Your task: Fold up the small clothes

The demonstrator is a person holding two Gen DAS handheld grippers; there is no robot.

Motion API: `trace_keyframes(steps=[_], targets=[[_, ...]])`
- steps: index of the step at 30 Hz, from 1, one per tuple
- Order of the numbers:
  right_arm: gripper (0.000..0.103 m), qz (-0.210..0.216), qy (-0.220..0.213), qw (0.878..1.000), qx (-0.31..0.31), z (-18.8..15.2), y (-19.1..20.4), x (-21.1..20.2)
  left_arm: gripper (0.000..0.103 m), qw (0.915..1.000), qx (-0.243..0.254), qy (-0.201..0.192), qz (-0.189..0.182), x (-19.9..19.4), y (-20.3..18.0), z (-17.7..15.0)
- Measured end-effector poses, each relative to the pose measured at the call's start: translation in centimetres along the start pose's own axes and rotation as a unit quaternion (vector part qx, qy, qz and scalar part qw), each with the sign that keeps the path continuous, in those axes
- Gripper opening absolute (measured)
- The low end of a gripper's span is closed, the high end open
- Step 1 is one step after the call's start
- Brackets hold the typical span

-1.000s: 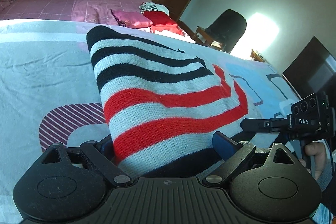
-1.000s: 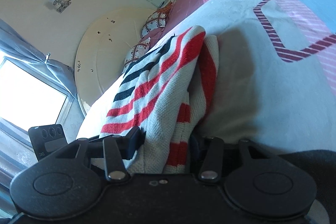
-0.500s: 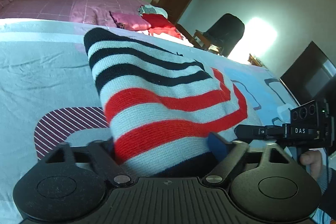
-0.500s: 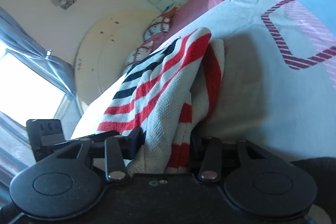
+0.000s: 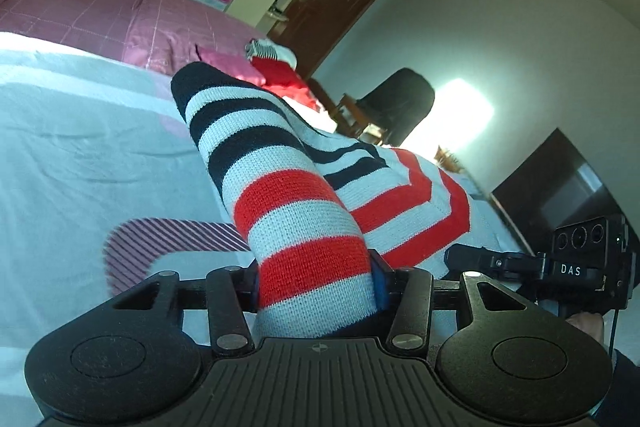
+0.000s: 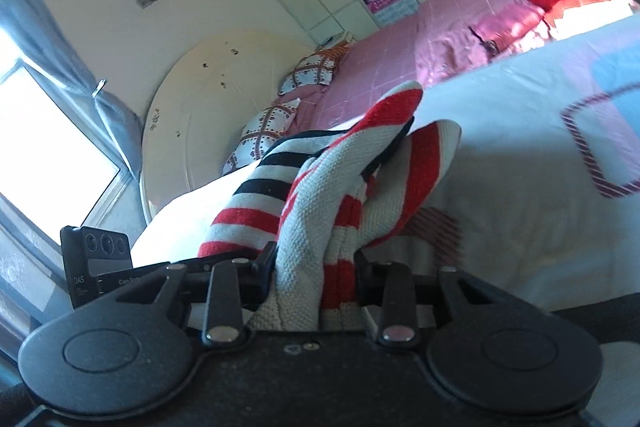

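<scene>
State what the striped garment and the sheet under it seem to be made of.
Red, white and black striped knitted garment: chunky knit, probably wool or acrylic yarn; the looped stitches show plainly, matte finish. Pale printed bed sheet: thin woven cloth, likely cotton or a blend; smooth, matte, with fine creases.

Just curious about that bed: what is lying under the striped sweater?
Under the striped sweater lies a pale bedsheet with a purple striped pattern showing beside it. Whatever is directly beneath the knit is covered. Both grippers' jaws are closing on its edge.
</scene>
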State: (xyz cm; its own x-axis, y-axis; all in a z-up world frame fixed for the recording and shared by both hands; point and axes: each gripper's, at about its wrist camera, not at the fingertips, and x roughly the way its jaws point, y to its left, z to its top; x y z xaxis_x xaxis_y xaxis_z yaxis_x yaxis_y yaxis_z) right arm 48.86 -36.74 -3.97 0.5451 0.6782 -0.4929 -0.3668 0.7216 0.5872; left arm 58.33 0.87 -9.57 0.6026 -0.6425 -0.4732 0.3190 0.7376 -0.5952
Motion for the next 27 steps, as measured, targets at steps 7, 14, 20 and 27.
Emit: trace_keyframes(steps=[7, 14, 20, 27], targets=[[0.034, 0.030, 0.008, 0.999, -0.023, -0.8, 7.3, 3.9, 0.048, 0.9993, 0.006, -0.030, 0.020, -10.0, 3.3, 0.3], [0.034, 0.086, 0.039, 0.995, -0.028, -3.3, 13.8, 11.1, 0.048, 0.9959, -0.008, -0.046, 0.077, -20.8, 9.4, -0.5], [0.034, 0.113, 0.079, 0.990, 0.007, -6.7, 15.6, 17.5, 0.048, 0.9916, -0.058, -0.037, 0.109, -24.8, 15.5, -3.3], [0.034, 0.116, 0.097, 0.985, 0.078, -9.8, 13.9, 21.4, 0.048, 0.9855, -0.128, -0.043, 0.102, -23.6, 19.9, -7.3]])
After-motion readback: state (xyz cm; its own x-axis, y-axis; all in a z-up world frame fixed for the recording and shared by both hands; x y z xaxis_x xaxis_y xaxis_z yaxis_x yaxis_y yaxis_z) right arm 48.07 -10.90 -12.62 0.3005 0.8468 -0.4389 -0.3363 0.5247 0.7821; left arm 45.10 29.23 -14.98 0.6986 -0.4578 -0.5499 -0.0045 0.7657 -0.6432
